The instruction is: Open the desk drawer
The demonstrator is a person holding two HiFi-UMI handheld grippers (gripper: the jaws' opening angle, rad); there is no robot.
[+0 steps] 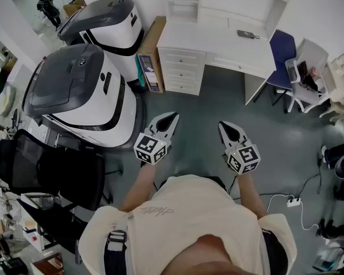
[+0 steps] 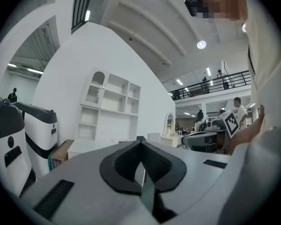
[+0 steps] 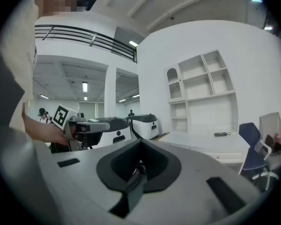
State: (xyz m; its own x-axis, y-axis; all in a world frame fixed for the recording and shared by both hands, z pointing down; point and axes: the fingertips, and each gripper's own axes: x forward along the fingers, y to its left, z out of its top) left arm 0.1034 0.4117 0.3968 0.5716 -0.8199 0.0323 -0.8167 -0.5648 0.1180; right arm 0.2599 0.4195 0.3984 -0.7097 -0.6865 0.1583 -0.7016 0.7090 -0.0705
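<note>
The white desk (image 1: pixel 218 42) stands across the grey floor ahead of me, with a shelf unit above it. Its stack of three drawers (image 1: pixel 183 70) is at the desk's left end, and all look closed. My left gripper (image 1: pixel 173 116) and right gripper (image 1: pixel 222 125) are held side by side in front of my body, well short of the desk, both shut and empty. In the left gripper view the left gripper (image 2: pixel 140 142) points level toward the shelves. In the right gripper view the right gripper (image 3: pixel 140 142) faces the desk (image 3: pixel 206 139), which lies to its right.
Two large white-and-grey machines (image 1: pixel 80 90) (image 1: pixel 112 22) stand to the left, with a cardboard box (image 1: pixel 151 53) leaning by the drawers. A blue chair (image 1: pixel 282 53) sits right of the desk. A black office chair (image 1: pixel 51 171) is near left, and a power strip (image 1: pixel 290 201) lies on the floor at right.
</note>
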